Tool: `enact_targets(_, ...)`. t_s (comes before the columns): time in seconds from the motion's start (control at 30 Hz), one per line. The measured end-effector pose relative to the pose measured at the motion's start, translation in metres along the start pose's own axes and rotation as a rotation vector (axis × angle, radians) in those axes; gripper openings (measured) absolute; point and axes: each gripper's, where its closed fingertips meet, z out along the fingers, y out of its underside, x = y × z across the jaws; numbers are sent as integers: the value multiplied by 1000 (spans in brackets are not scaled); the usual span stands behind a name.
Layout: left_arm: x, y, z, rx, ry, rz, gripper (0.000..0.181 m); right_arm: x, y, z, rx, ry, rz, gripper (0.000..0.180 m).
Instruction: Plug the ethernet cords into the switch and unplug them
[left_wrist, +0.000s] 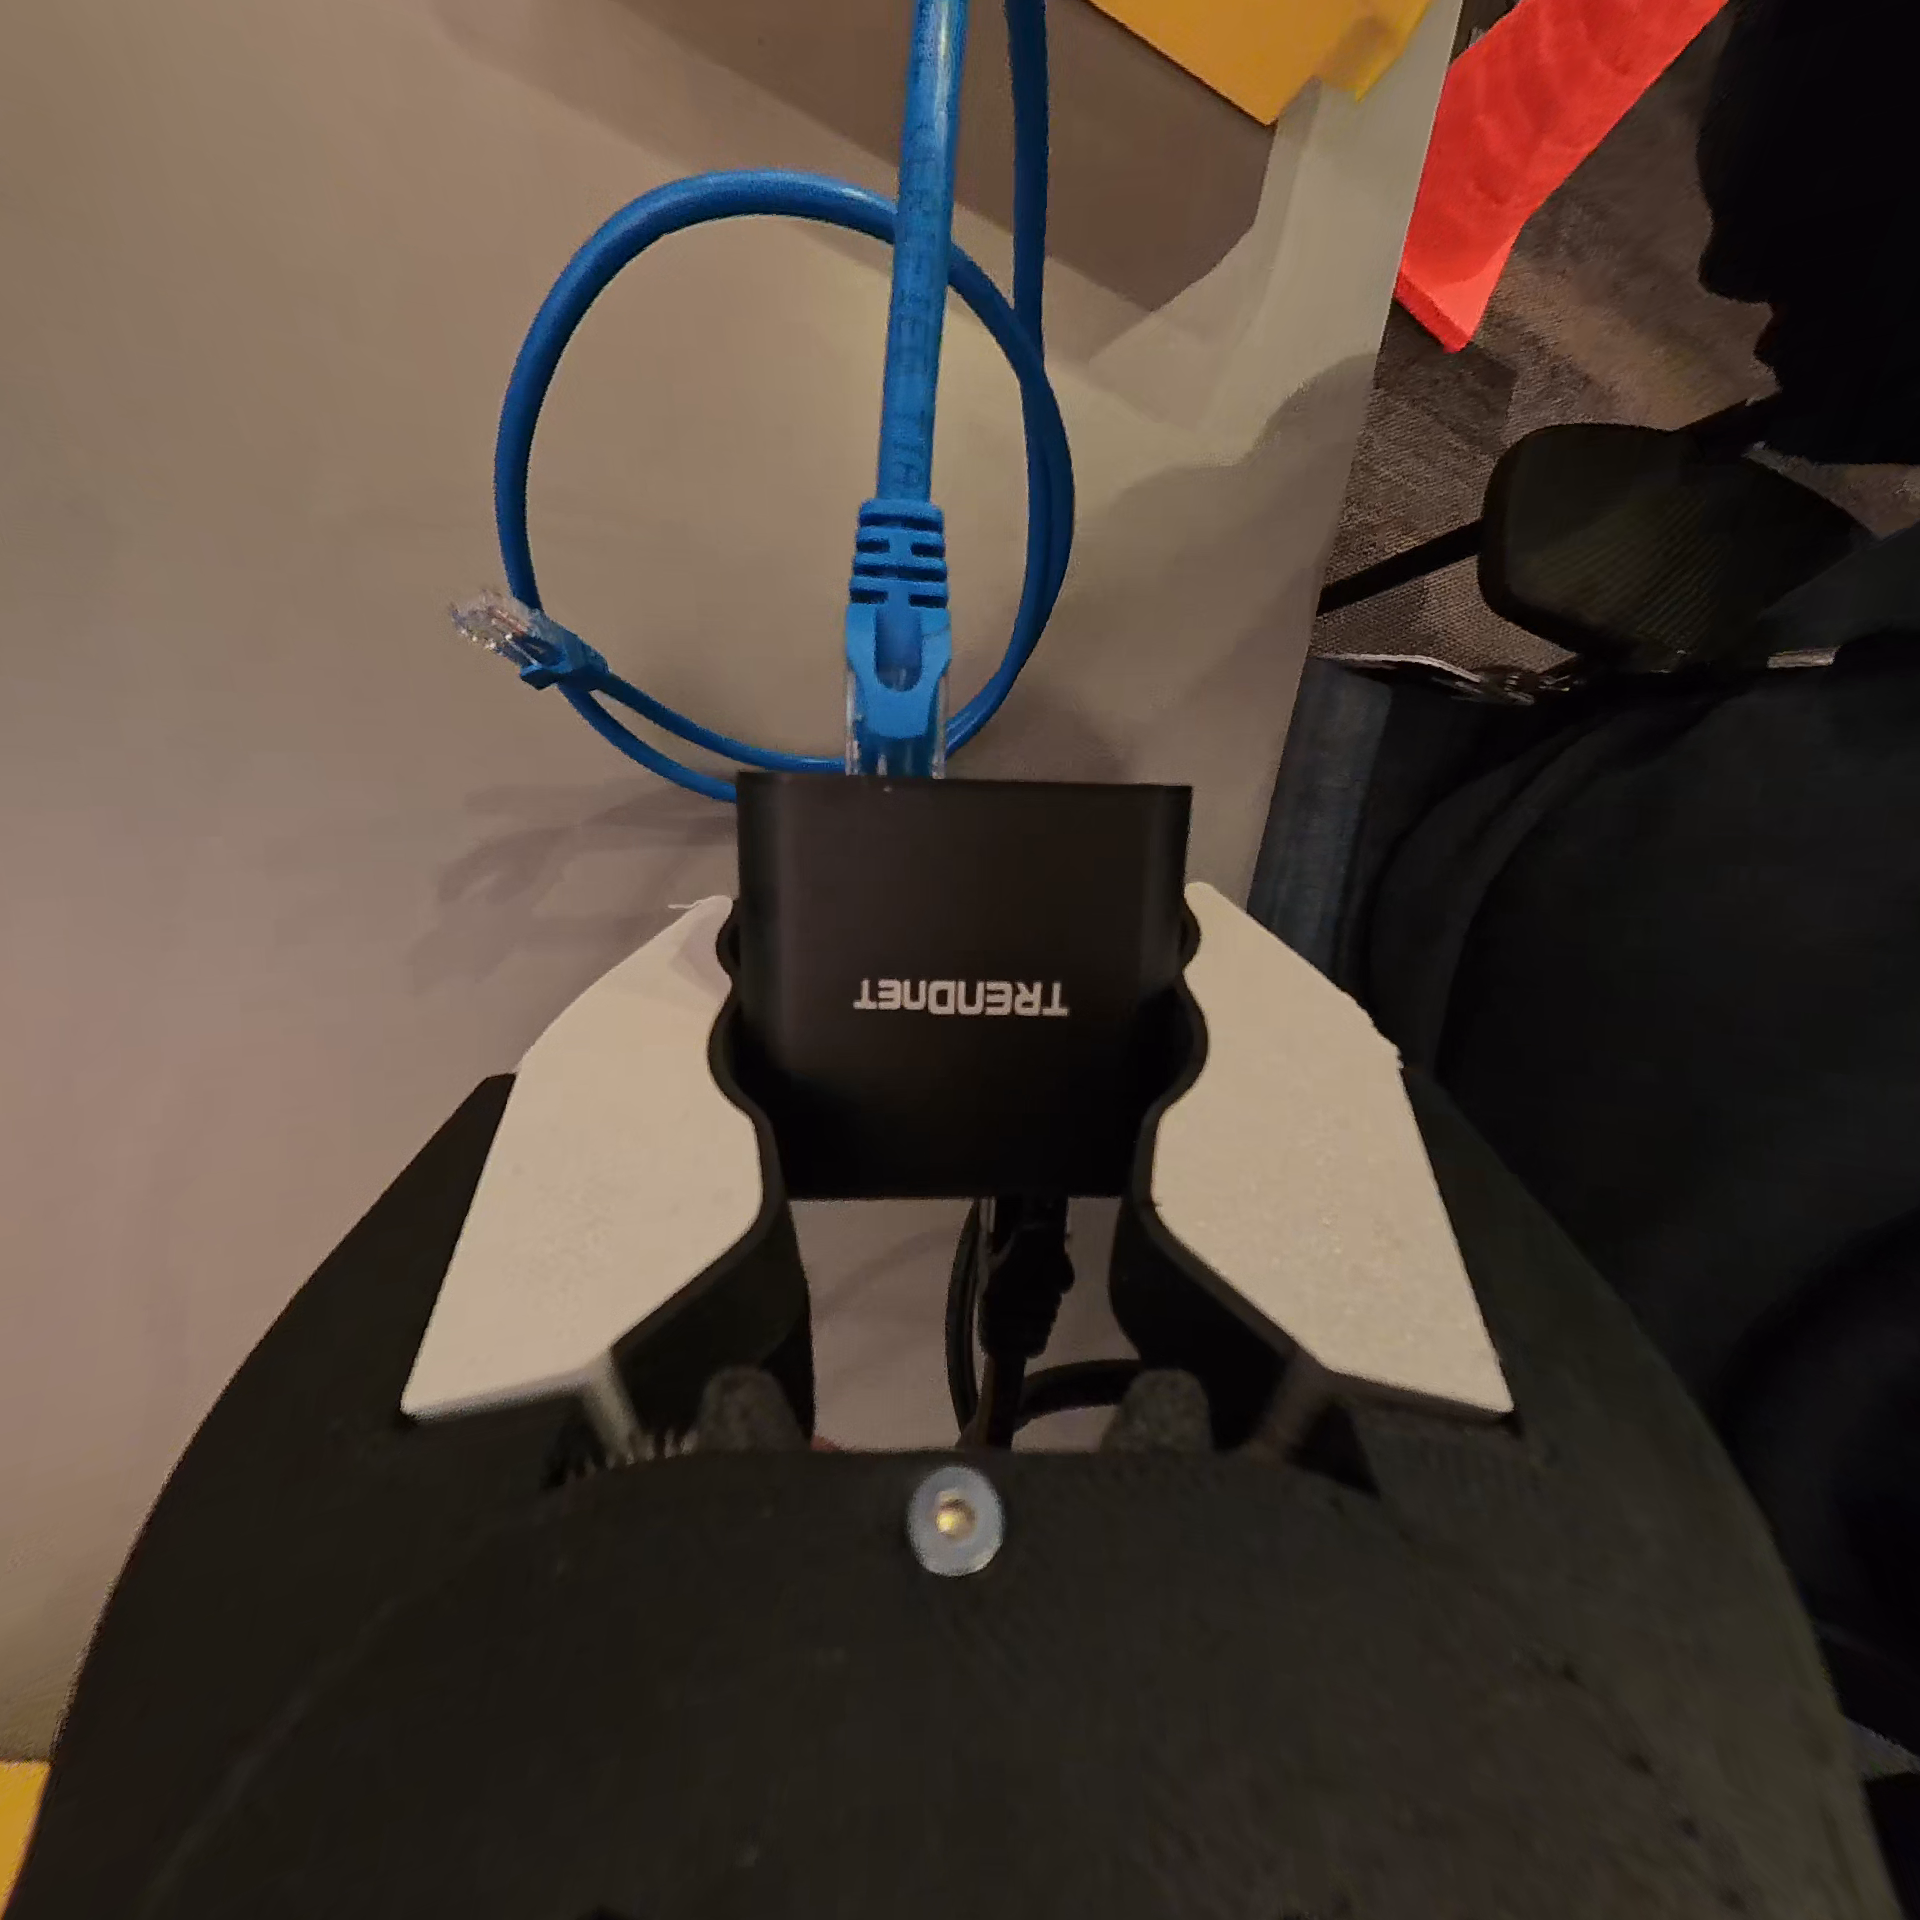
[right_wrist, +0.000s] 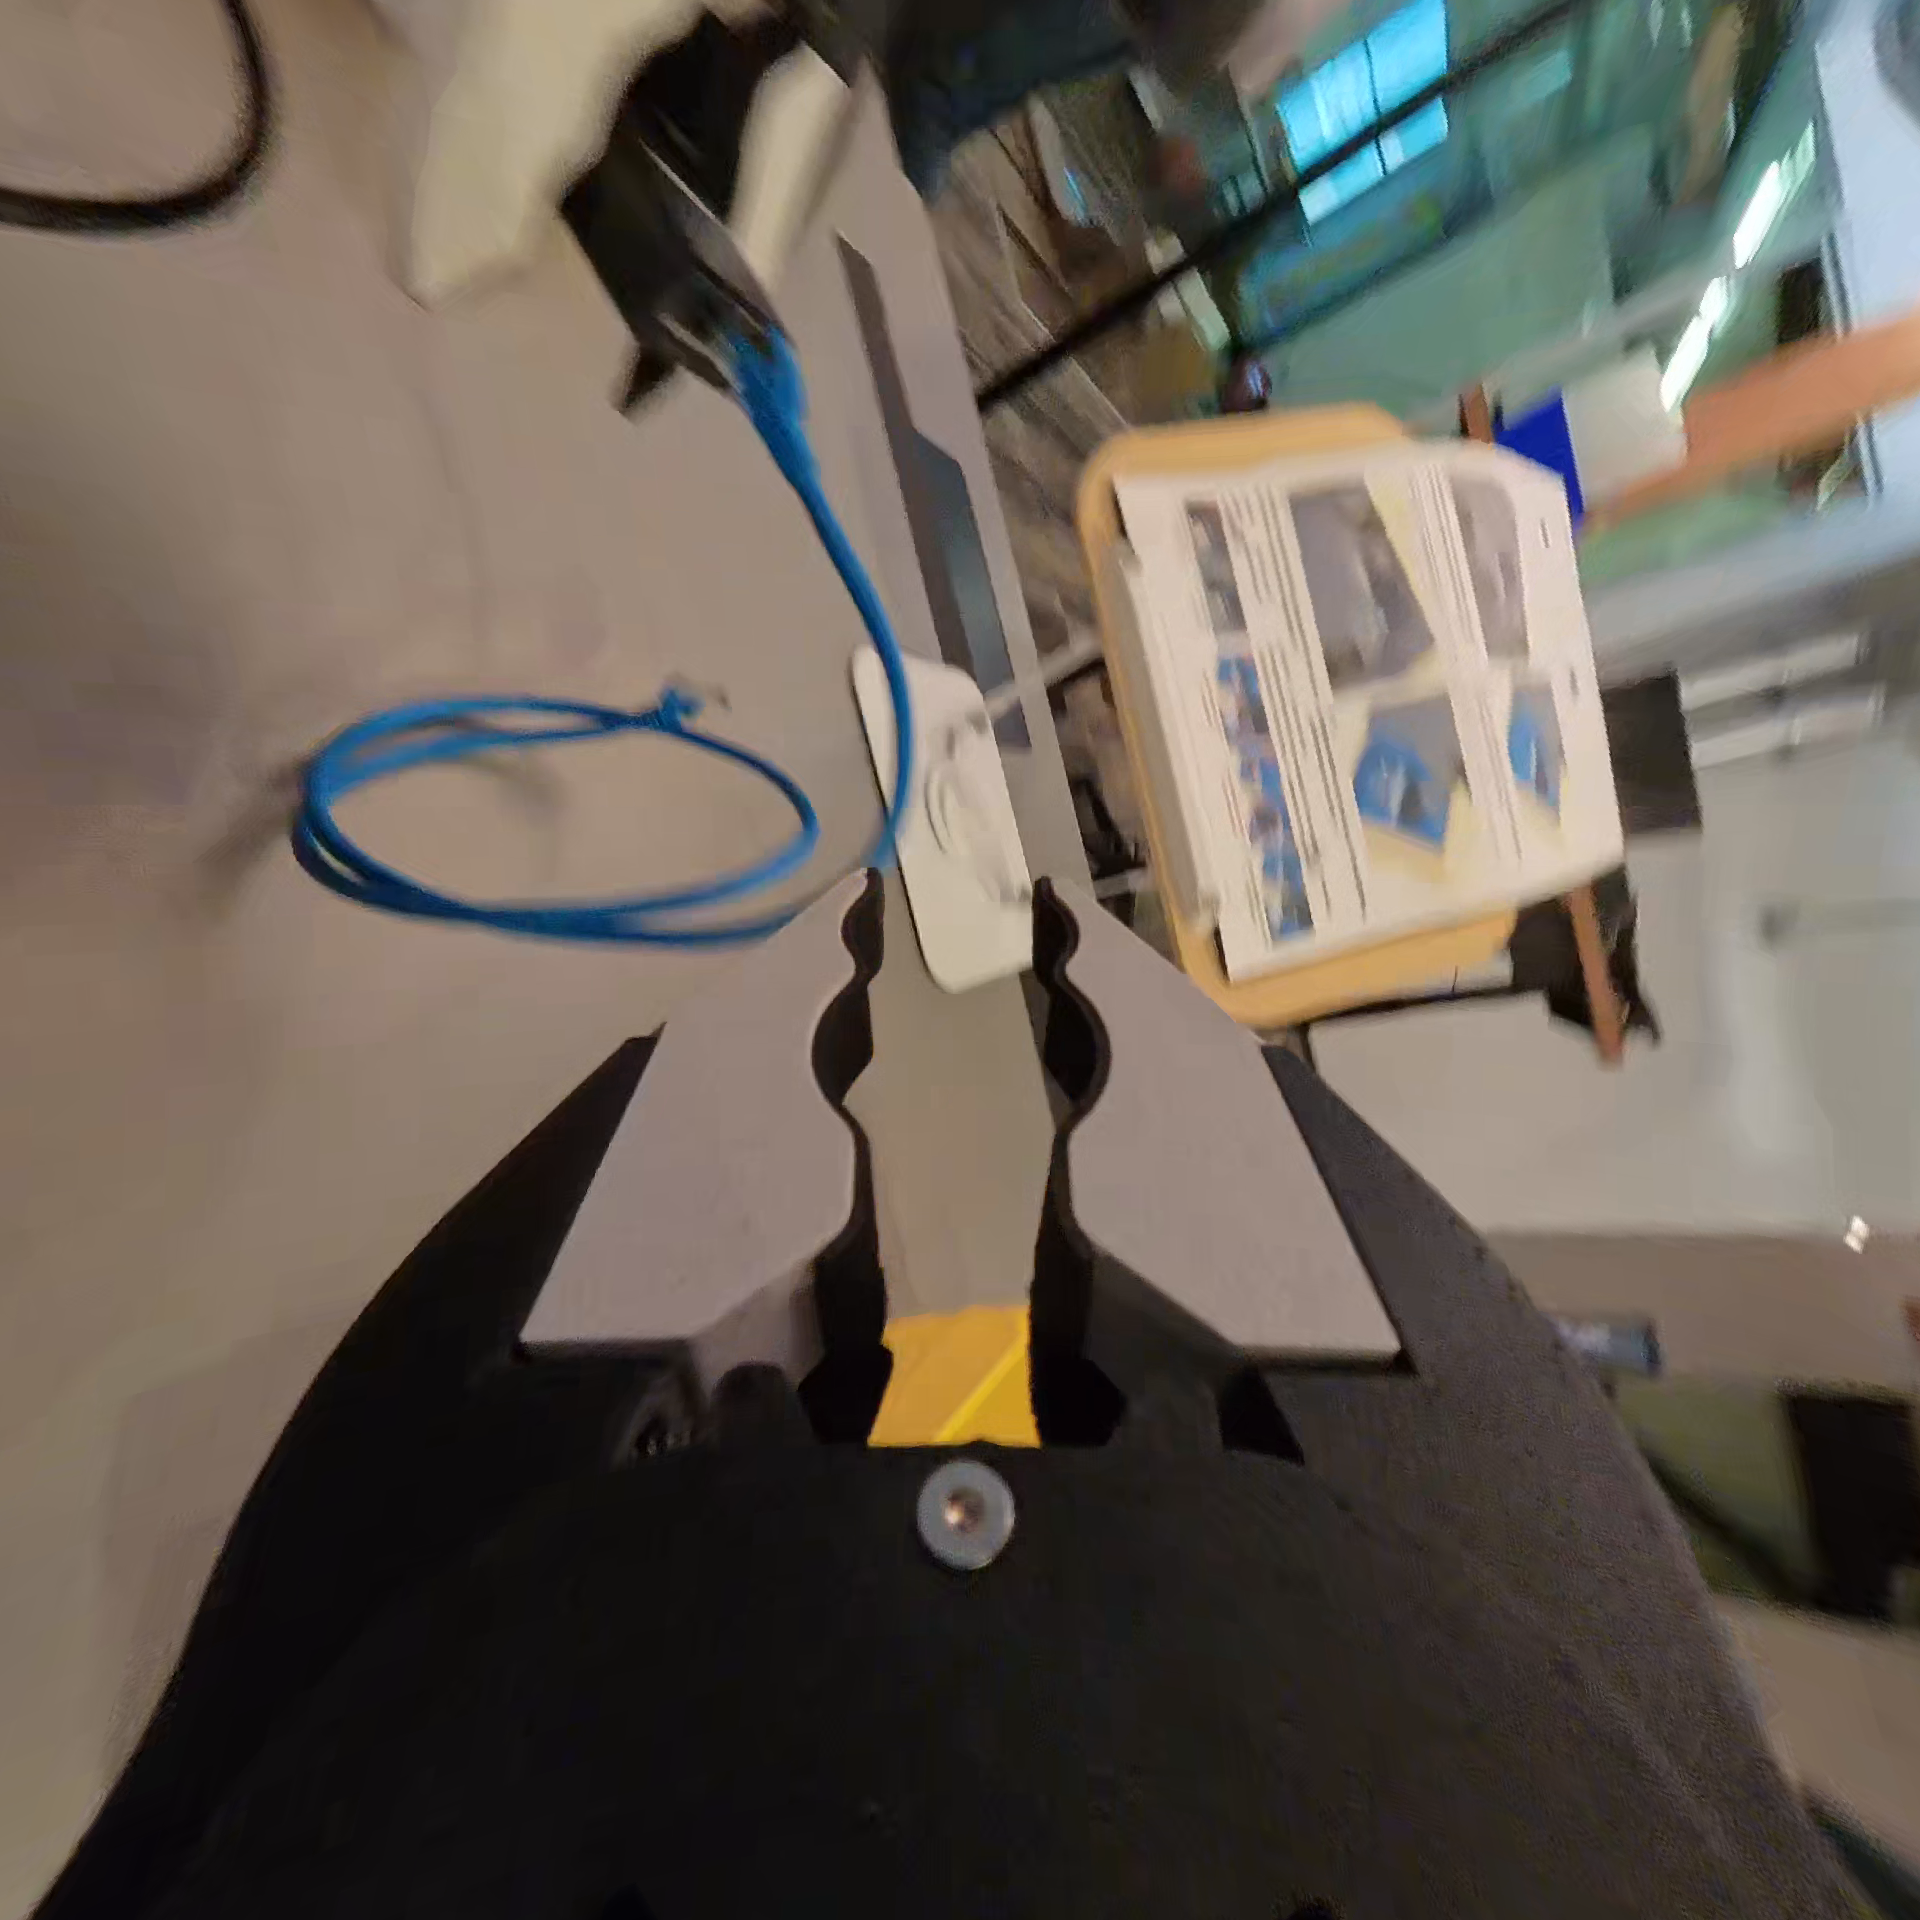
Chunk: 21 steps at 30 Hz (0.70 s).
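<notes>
1. The left claw (left_wrist: 961, 987) is clamping the black switch (left_wrist: 961, 935) between its pale fingers (left_wrist: 613, 1174), gripping it by its two short sides and holding it just above the table (left_wrist: 260, 520)
2. One blue ethernet cord (left_wrist: 904, 644) is sitting plugged into the switch's far face, its booted connector running straight ahead along the claw's own axis, away from the camera
3. Beyond it, the cord is looping into a coil on the table, and its free plug (left_wrist: 494, 623), clear-tipped, is lying to the left of the switch, pointing left
4. The right claw (right_wrist: 951, 914) is hanging released, with a gap between its jaws and nothing in them; its view is blurred
5. From there the switch (right_wrist: 675, 281) is lying ahead and to the left, well apart, with the coil (right_wrist: 551, 821) nearer, so the right claw seems the one to reach in next, either for the seated connector or the loose plug
</notes>
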Motion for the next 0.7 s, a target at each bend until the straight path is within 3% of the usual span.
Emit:
enact_targets(0.13, 6, -2, -1, -39, 2, 6, 74, -24, -49, 37, 69, -11, -258, 25)
enact_targets(0.23, 13, -3, -1, -70, 20, 12, 74, -33, -58, 58, 66, -19, -369, 25)
enact_targets(0.7, 29, -7, 0, -146, 58, 30, 74, -43, -70, 68, 169, -22, -486, 14)
